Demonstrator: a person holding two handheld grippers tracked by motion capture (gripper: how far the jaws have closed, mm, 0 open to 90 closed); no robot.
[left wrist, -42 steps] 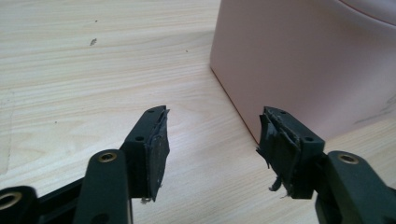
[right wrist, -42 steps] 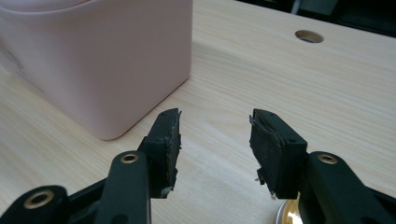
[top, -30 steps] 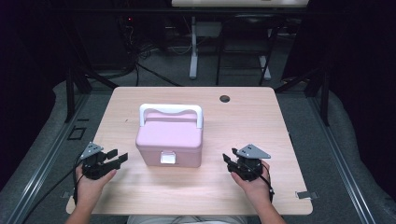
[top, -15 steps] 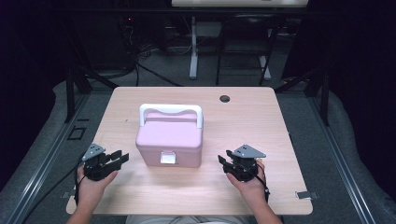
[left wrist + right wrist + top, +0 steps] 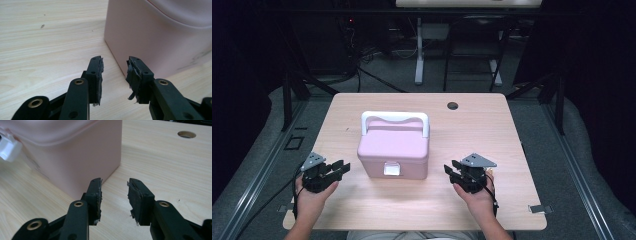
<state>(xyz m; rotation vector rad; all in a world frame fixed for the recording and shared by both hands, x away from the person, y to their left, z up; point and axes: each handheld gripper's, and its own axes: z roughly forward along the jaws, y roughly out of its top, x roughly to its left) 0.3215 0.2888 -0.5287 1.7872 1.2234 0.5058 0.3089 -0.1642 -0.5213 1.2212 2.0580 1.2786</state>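
Both pairs of jaws stand partly apart with nothing between them, and both have just been closing. The left gripper [image 5: 334, 167] sits at the near left of the wooden table [image 5: 492, 130], held in the person's left hand [image 5: 309, 200]. Its jaws point right, toward the pink plastic box [image 5: 394, 147], and stop just short of the box's left wall. In the left gripper view the worn black pads [image 5: 99, 75] frame a strip of bare tabletop, with the box's near left corner [image 5: 160, 37] rising close beyond them.

The right gripper [image 5: 453, 171] lies at the near right, in the person's right hand [image 5: 477, 195], with its jaws aimed left at the box's right side and a small gap kept between. In the right gripper view its frayed pads [image 5: 135, 195] hold only air, and the box's near right corner [image 5: 82, 160] stands just past the left-hand jaw.

The box rests flat near the middle of the table, a little toward the near edge, between the two grippers. Its lid is down, its white handle [image 5: 394, 117] stands upright along the far side, and its white latch [image 5: 392, 169] faces the person. A round cable hole [image 5: 453, 106] sits in the tabletop at the far edge, to the right of the box and well apart from it.
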